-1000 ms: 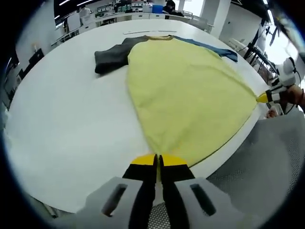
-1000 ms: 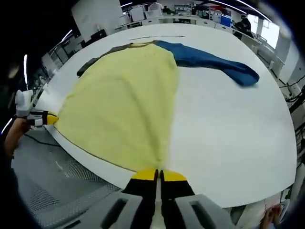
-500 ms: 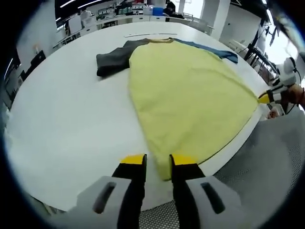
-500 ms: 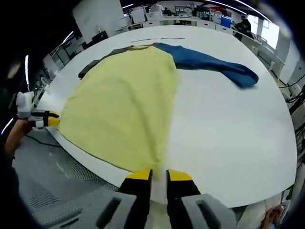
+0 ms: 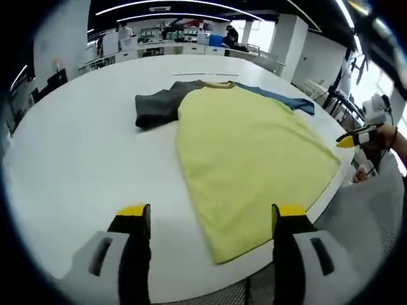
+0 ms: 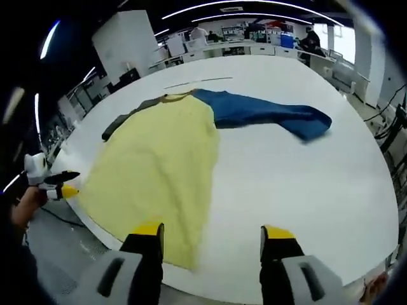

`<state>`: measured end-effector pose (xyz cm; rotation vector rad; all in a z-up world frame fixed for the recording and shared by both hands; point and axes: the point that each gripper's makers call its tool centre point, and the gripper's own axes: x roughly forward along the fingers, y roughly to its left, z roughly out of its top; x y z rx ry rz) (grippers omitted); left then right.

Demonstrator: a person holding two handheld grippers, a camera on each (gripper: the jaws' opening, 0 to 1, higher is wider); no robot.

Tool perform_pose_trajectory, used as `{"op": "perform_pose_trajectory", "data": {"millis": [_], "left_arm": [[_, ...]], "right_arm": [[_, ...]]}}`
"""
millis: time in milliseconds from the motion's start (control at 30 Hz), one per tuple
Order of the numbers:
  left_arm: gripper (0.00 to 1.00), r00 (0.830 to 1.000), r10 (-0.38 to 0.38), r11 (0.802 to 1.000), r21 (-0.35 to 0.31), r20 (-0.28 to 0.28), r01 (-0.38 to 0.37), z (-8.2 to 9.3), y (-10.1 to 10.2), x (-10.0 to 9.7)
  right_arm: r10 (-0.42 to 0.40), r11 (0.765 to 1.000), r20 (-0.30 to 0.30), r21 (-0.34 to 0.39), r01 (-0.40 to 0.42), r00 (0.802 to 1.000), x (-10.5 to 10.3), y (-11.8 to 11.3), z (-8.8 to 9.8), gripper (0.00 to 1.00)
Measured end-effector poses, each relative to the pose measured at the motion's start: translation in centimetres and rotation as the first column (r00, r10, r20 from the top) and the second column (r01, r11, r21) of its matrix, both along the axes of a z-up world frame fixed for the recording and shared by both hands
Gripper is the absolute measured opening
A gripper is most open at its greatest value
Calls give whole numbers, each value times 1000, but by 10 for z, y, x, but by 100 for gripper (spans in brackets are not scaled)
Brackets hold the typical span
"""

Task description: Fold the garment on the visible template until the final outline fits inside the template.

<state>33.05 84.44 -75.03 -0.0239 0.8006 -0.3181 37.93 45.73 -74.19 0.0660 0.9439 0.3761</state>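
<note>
Left gripper [image 5: 212, 219] jaws spread wide, gripping nothing; right gripper [image 6: 213, 237] jaws likewise wide apart and empty. Ahead of both, flat on the white surface [image 5: 76, 159], a garment [image 5: 245, 146]: yellow body with one hem corner between the left jaws and the other just inside the right gripper's left jaw, dark grey sleeve [image 5: 159, 108] beyond to the left, blue sleeve [image 6: 270, 114] beyond to the right.

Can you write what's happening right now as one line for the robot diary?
left gripper: open | right gripper: open | shirt: flat on table, hem let go
</note>
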Motion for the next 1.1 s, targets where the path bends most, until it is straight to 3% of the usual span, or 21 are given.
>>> {"op": "perform_pose_trajectory", "data": {"millis": [200,333,467,767,900,1100], "left_arm": [[92,998,-30,999,26,47,29,7,-1,6],[99,995,-34,999,7,98,33,17,-5,12],[99,991,-45,999,14,125,44,23,-6,15],[99,992,-45,999,25,116,42,25,-7,15],[99,993,-49,999,29,108,46,23,-7,15],[99,988,-49,997,60,143,41,32,-5,19]], "right_arm": [[-55,998,43,8,55,998,33,-26,10,60],[-91,996,63,3,91,994,56,-46,13,59],[-129,992,64,8,129,990,76,-63,12,57],[-209,978,83,10,209,974,112,-90,10,52],[-275,961,65,11,275,959,125,-101,2,44],[-353,936,67,40,351,933,142,-109,-5,30]]}}
